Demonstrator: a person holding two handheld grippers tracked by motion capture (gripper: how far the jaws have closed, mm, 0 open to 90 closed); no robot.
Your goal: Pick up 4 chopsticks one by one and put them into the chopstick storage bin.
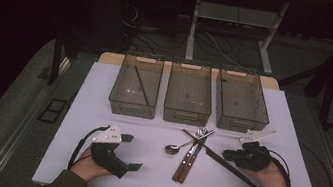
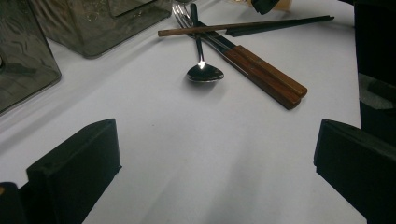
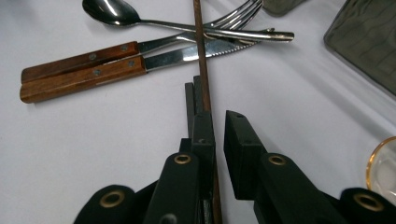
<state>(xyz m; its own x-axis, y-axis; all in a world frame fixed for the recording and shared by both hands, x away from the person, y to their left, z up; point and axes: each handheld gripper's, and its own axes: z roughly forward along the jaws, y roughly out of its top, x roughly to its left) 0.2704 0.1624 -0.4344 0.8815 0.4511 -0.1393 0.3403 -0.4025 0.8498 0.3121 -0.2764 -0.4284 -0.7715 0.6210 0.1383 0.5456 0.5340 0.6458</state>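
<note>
A long dark chopstick (image 1: 235, 171) (image 3: 200, 42) lies slantwise on the white table (image 1: 98, 93), and its far tip crosses a spoon (image 1: 172, 148) (image 2: 204, 72), a fork (image 3: 238, 14) and a knife (image 3: 196, 52). The fork and knife have wooden handles (image 1: 184, 166) (image 2: 268, 79). My right gripper (image 1: 227, 155) (image 3: 219, 121) sits low over the chopstick. Its jaws stand a narrow gap apart, and the stick runs along the inner side of the left one. My left gripper (image 1: 131, 152) (image 2: 215, 168) rests wide open at the front left with bare table between its jaws.
Three clear grey bins stand in a row at the back: left (image 1: 131, 108), middle (image 1: 186, 117), right (image 1: 241, 123). A single chopstick (image 1: 141, 85) lies in the left bin. A gold-rimmed glass (image 3: 384, 170) stands close to the right of the right gripper.
</note>
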